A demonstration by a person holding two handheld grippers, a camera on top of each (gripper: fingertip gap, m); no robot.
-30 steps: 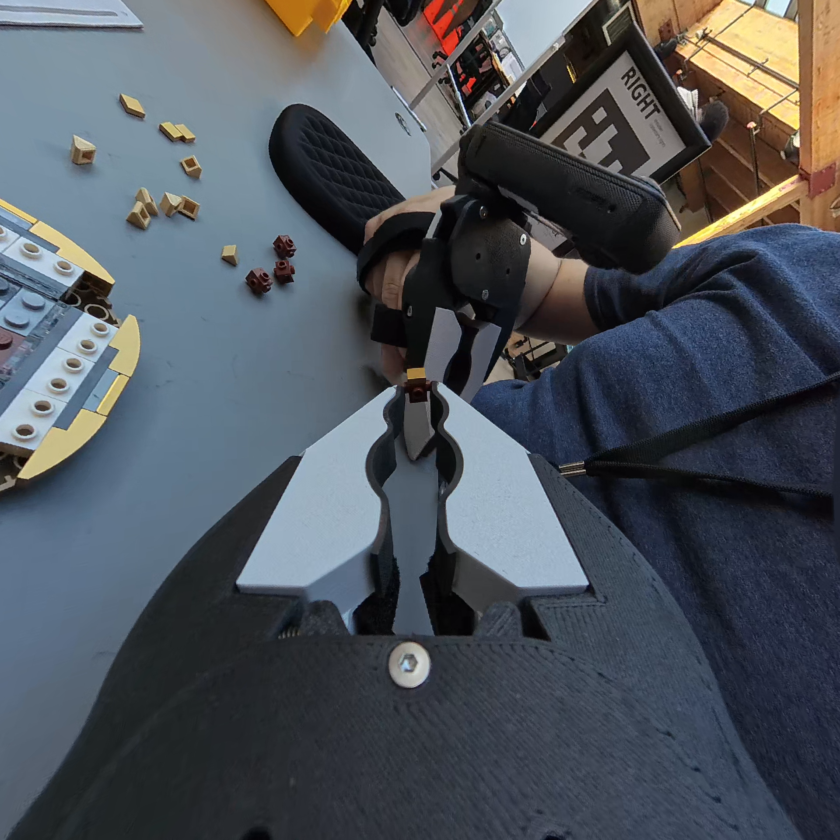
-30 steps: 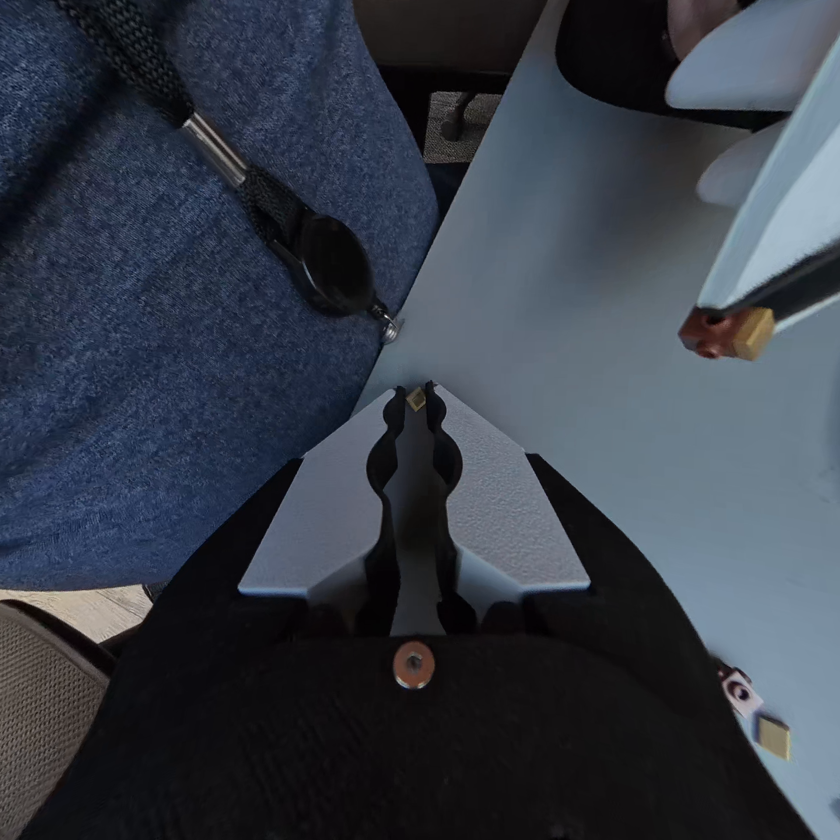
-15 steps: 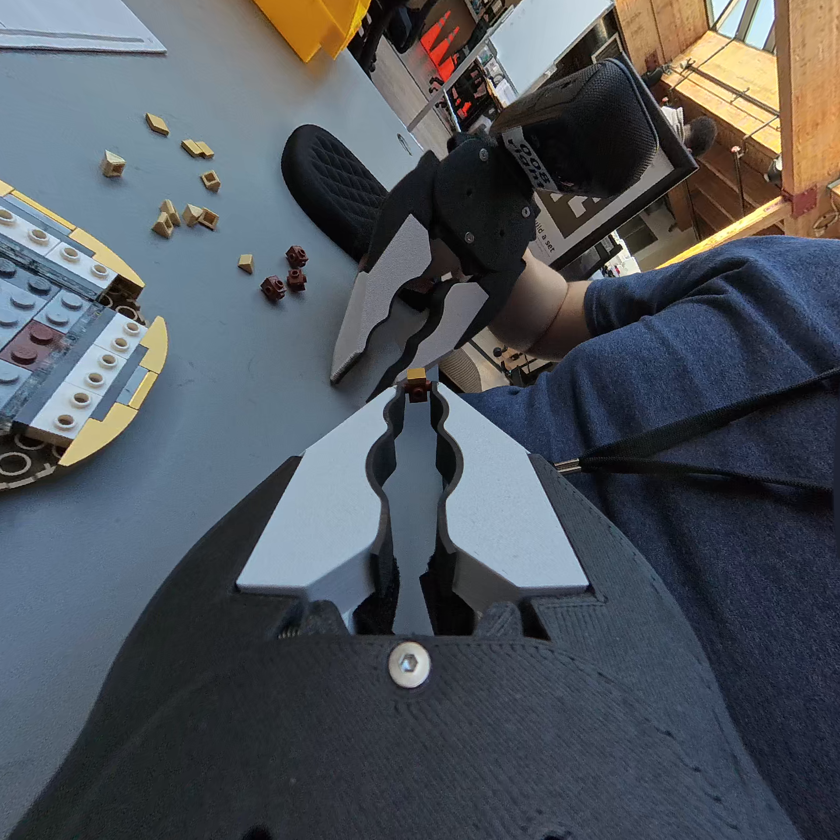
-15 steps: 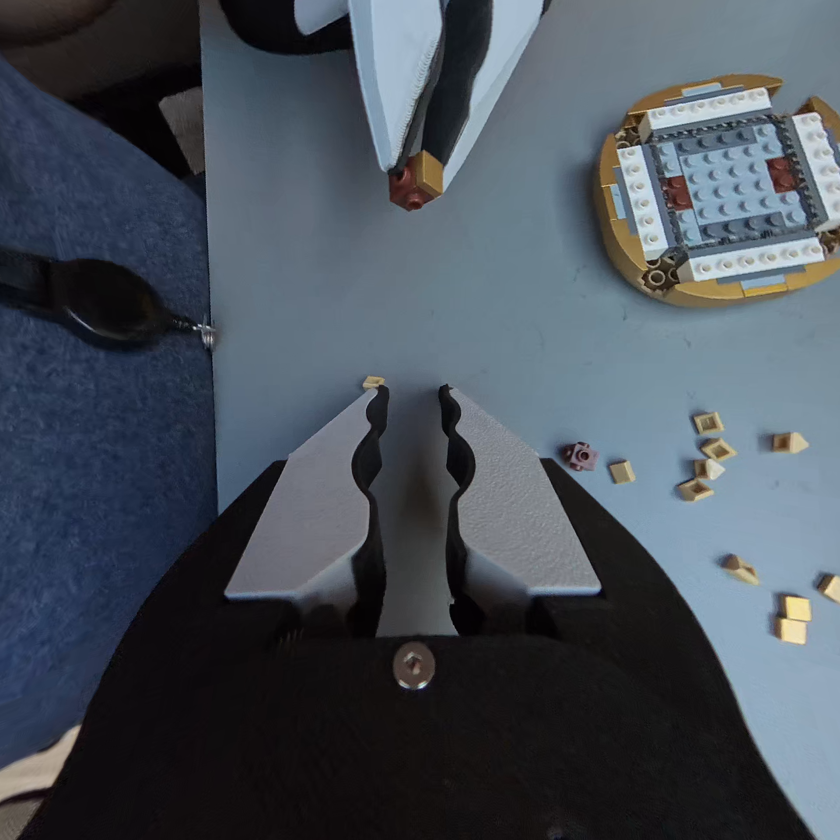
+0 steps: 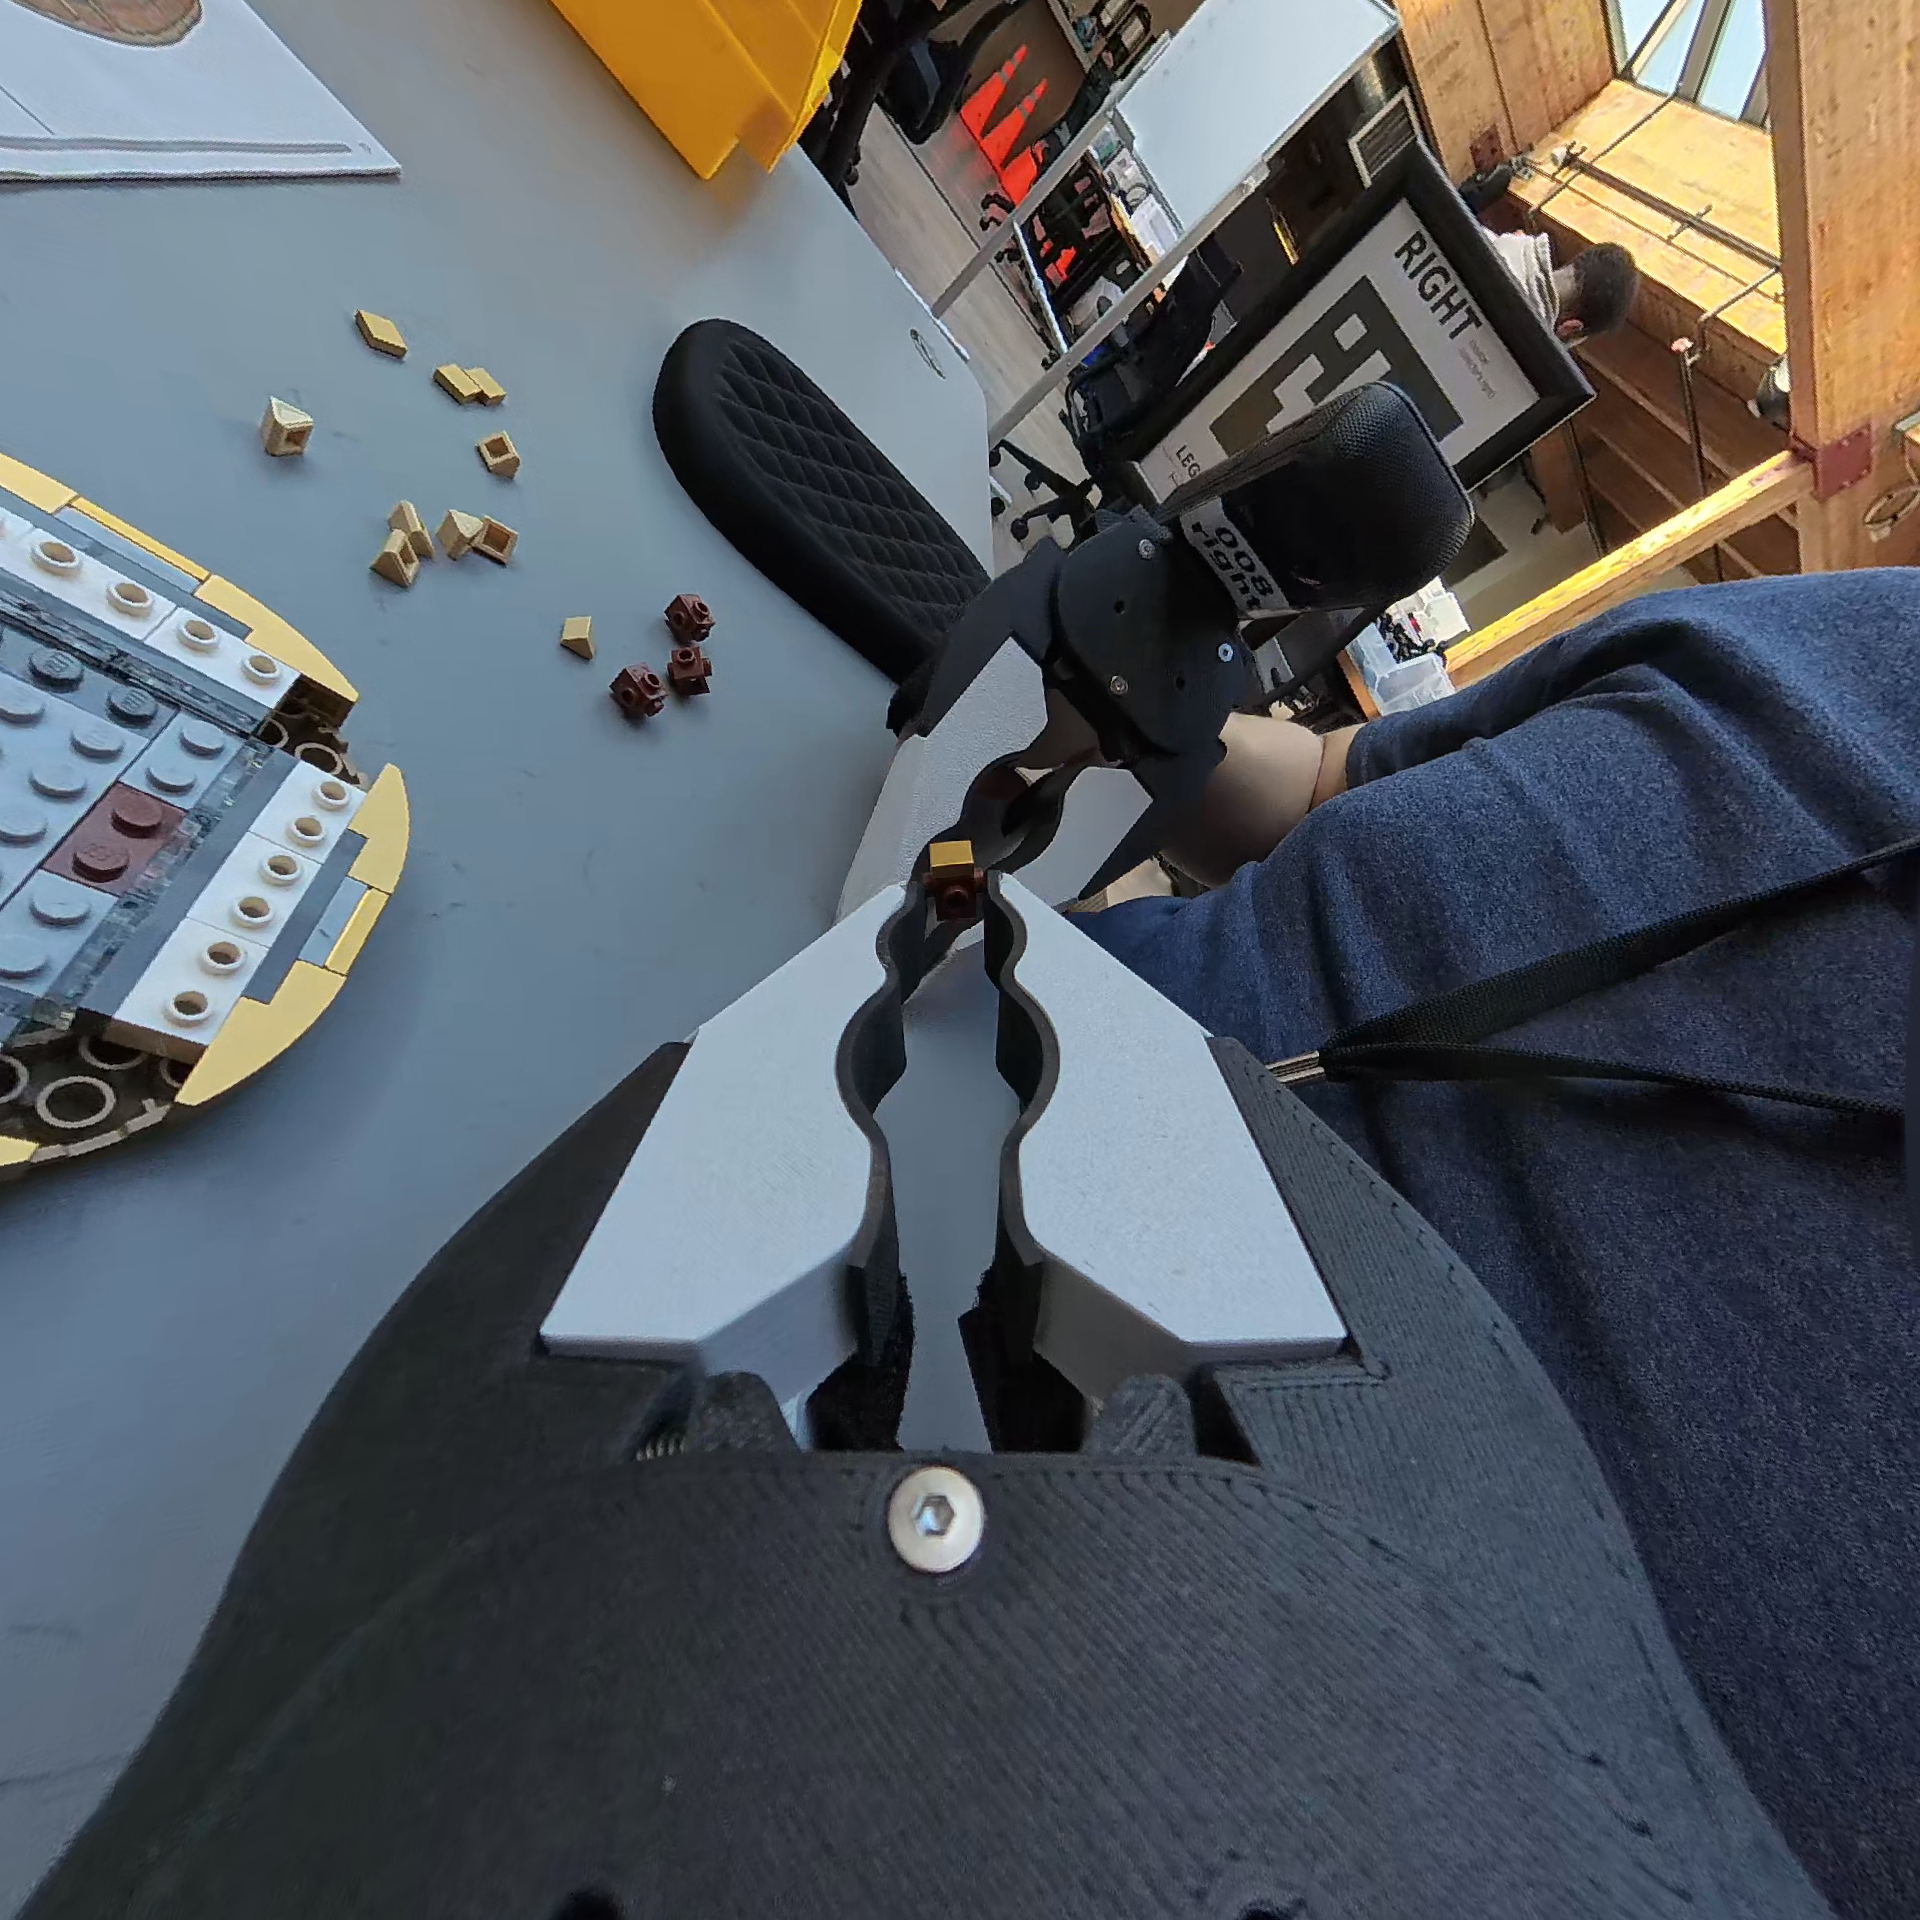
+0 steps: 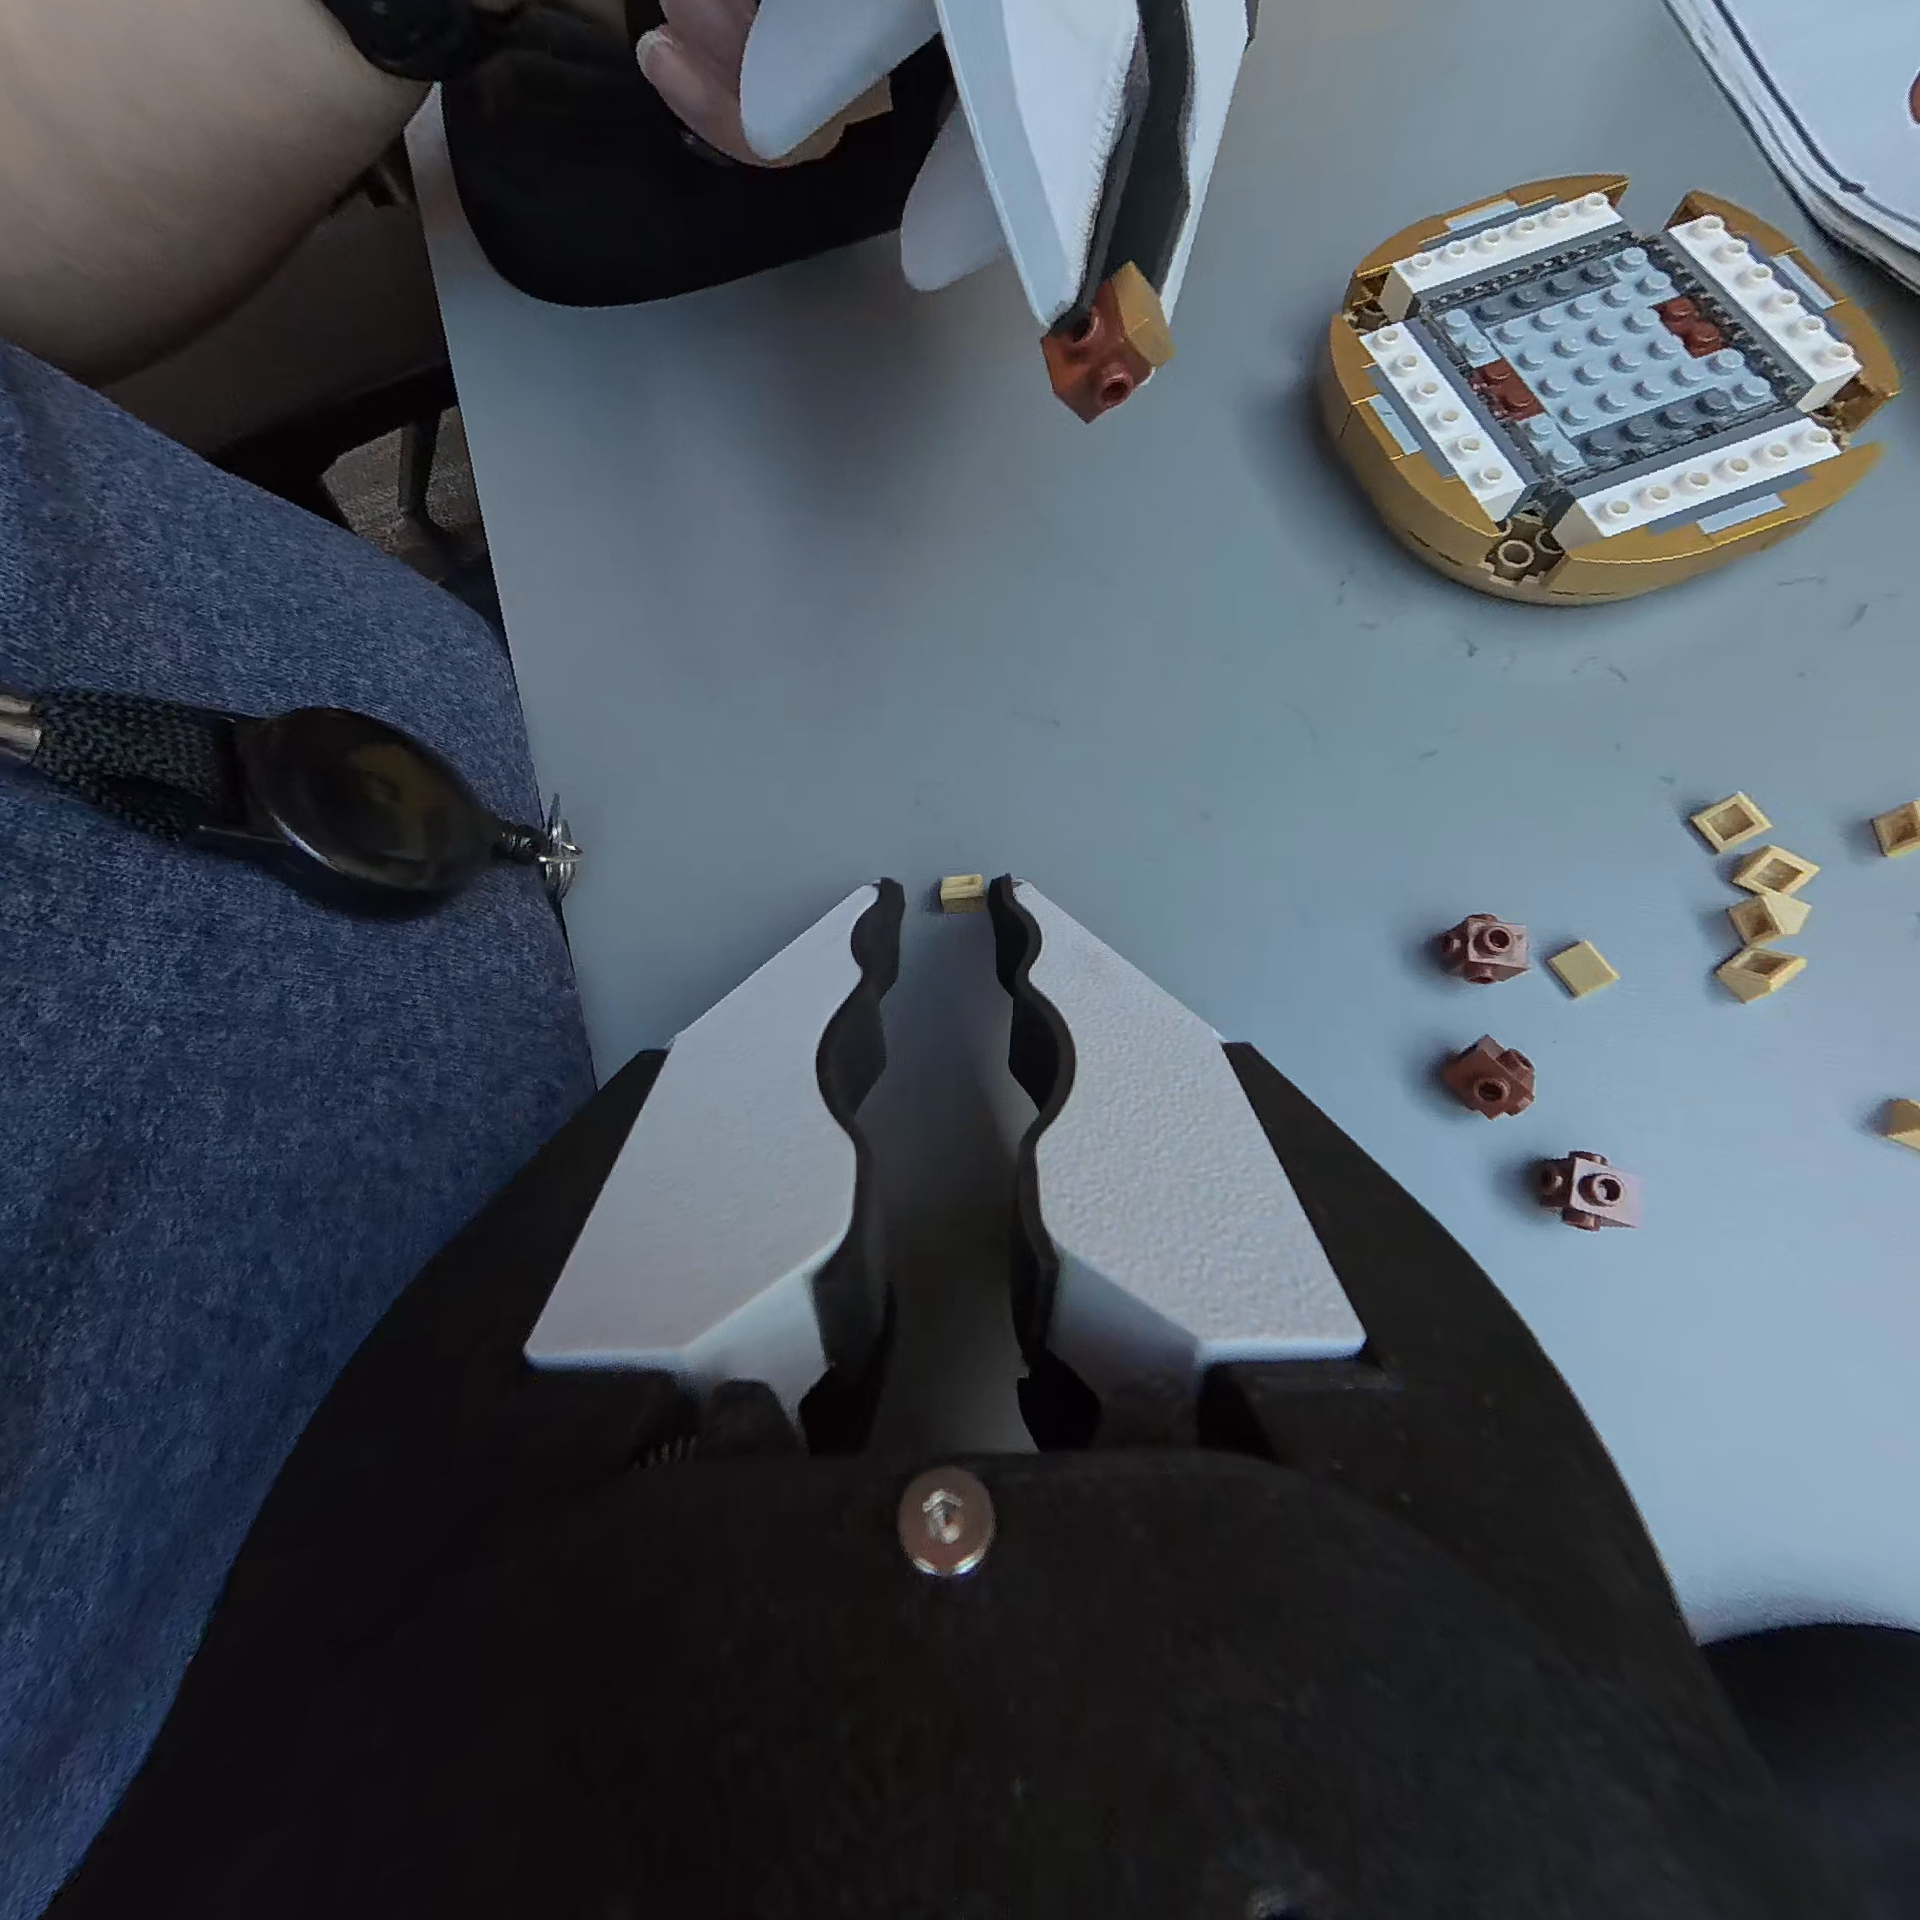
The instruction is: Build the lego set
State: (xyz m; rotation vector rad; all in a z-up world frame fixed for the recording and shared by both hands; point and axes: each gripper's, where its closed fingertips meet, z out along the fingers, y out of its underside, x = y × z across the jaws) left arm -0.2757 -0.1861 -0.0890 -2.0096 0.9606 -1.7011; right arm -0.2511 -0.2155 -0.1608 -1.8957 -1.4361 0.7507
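My left gripper (image 5: pixel 954 902) is shut on a small brown brick with a gold tile on it (image 5: pixel 952 881) and holds it above the table; both also show in the right wrist view (image 6: pixel 1107 343). My right gripper (image 6: pixel 945 896) is open, low over the table. A tiny tan tile (image 6: pixel 961 894) lies on the table between its fingertips, closer to the right finger. The round gold, white and grey lego build (image 6: pixel 1600 384) sits beyond, to the right; it also shows in the left wrist view (image 5: pixel 156 831).
Three loose brown bricks (image 6: pixel 1488 1075) and several tan tiles (image 6: pixel 1756 904) lie right of my right gripper. A black padded rest (image 5: pixel 810 520), a yellow bin (image 5: pixel 717 73) and an instruction sheet (image 5: pixel 177 114) are farther off. The person's blue-sleeved body is at the table edge (image 6: pixel 530 748). The grippers' ends are close to 9 cm from one another.
My right gripper let go of the tan tile, opened and swung over the table; the tile now lies between its tips. My left gripper still holds the brown and gold brick.
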